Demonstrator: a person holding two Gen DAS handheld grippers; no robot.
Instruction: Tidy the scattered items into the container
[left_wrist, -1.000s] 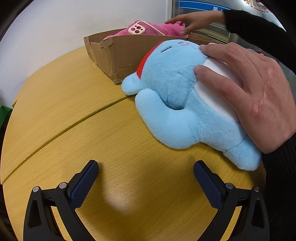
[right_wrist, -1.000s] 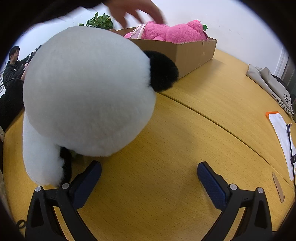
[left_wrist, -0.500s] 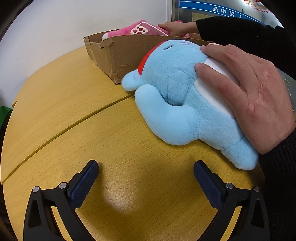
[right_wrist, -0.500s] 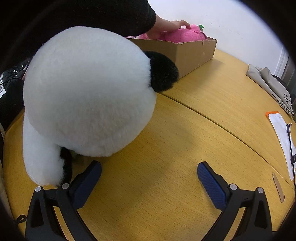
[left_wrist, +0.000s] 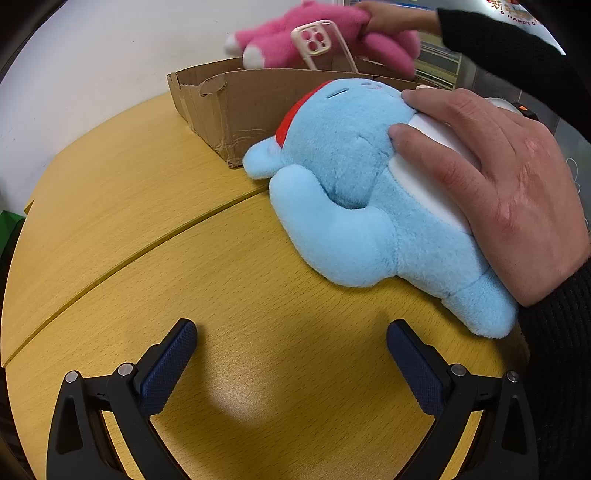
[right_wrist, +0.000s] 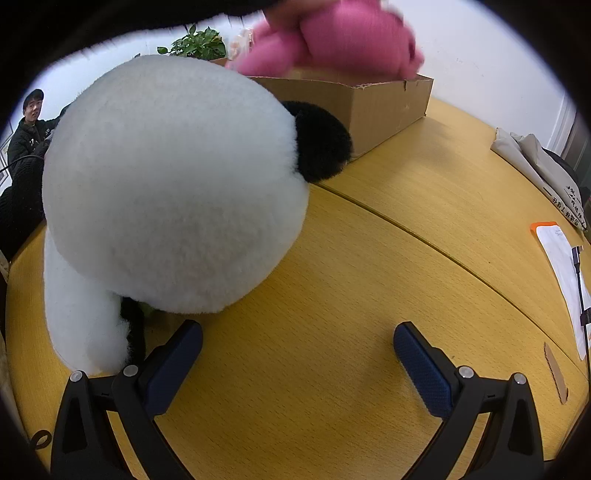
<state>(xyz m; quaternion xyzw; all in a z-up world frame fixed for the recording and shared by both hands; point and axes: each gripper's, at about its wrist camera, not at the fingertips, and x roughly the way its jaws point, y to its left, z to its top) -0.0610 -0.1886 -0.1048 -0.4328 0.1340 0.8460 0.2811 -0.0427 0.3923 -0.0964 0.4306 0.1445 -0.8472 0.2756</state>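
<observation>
Both grippers sit wide open, holding nothing. Blue plush (left_wrist: 354, 192) lies ahead-right of the left gripper (left_wrist: 291, 354), a hand (left_wrist: 491, 184) pressing it; cardboard box (left_wrist: 236, 103) beyond. I'd wait, then pinch its belly, not a limb.

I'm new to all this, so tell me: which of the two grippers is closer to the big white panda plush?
The right gripper: its left fingertip sits just under the panda plush, almost touching. The left gripper faces the blue plush instead; no panda shows in its view.
</observation>
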